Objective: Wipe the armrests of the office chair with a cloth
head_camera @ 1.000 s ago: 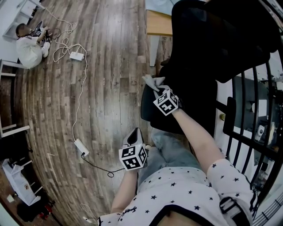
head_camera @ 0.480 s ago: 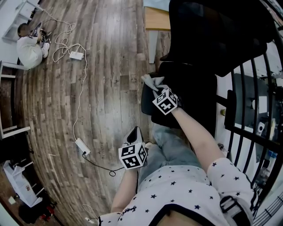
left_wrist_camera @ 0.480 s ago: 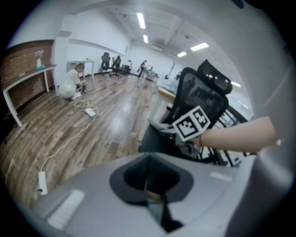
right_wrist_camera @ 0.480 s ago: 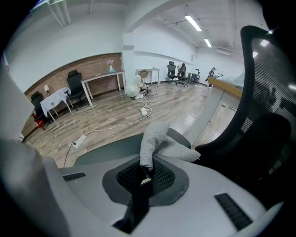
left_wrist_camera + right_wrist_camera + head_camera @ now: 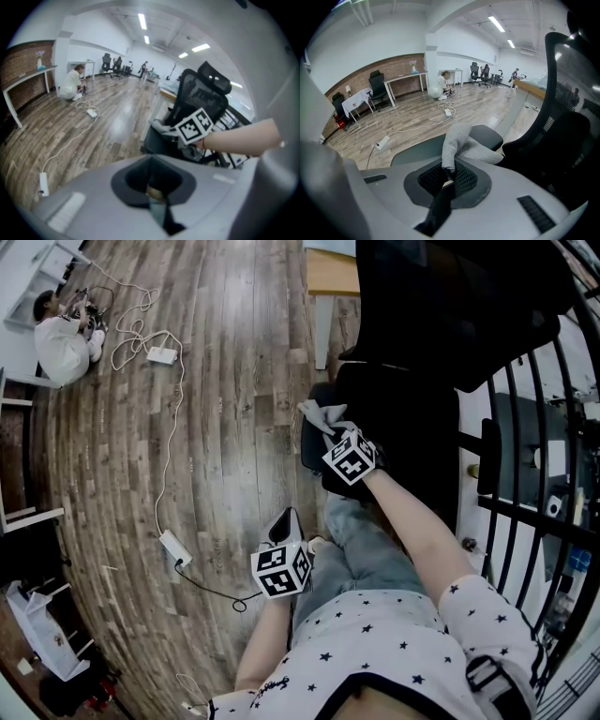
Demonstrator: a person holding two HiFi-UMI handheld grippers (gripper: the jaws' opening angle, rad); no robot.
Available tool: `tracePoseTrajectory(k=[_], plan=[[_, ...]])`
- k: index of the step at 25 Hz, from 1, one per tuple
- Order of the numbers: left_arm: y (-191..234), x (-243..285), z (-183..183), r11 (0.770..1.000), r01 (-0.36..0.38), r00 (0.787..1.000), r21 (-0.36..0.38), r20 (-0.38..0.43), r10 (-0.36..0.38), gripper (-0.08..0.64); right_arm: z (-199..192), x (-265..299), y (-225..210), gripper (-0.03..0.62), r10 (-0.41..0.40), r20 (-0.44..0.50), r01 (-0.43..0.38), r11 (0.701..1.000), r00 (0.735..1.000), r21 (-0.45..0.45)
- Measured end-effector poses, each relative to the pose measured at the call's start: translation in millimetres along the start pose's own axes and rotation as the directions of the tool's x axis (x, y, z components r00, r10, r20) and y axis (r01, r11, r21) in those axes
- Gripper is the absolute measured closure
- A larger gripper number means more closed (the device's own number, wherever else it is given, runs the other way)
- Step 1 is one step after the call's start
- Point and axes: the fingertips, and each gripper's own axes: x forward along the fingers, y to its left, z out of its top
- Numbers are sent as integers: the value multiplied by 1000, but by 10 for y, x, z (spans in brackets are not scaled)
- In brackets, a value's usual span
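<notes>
Grey, towel-like cloth (image 5: 317,412) is the working item. Head view: it lies bunched on the dark armrest (image 5: 307,448) of the black office chair (image 5: 422,343), just off the 11 o'clock side of the right gripper (image 5: 332,433), which has it in its grasp. The left gripper (image 5: 285,527) hangs well apart, at 7 o'clock from the right one, over the plank floor (image 5: 216,381) and clear of chair and cloth. A white power block (image 5: 161,358) with its cable lies on the floor, near a person (image 5: 61,343) seated at 10 o'clock. Left gripper view: the jaws are together with nothing between them, and the chair sits at 1 o'clock. Right gripper view: the jaws pinch a gathered ridge of the cloth, and the rest drapes onto the armrest pad at 12 to 1 o'clock, touching it. Handling assessment: the cloth looks light, soft and limp, so it is likely to fold and drag rather than slide flat. The present hold on a bunched fold looks adequate, provided the loose part is pressed onto the pad. The pad itself appears firm and smooth. Markings: only square black-and-white patterns on the gripper cubes; no brand or legible writing found.
</notes>
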Motion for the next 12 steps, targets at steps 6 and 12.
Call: tracePoseTrajectory(k=[6,12], plan=[[27,-127,-130,1000,-1,1000,-1,5,1,557,-68,-57,179,565,9,-3,-9,1000,1000,-10],[14,-207,-245,1000,-3,1000,-1,10,3,557,-166,-107,345,565,22,-5,-22,1000,1000,-19]])
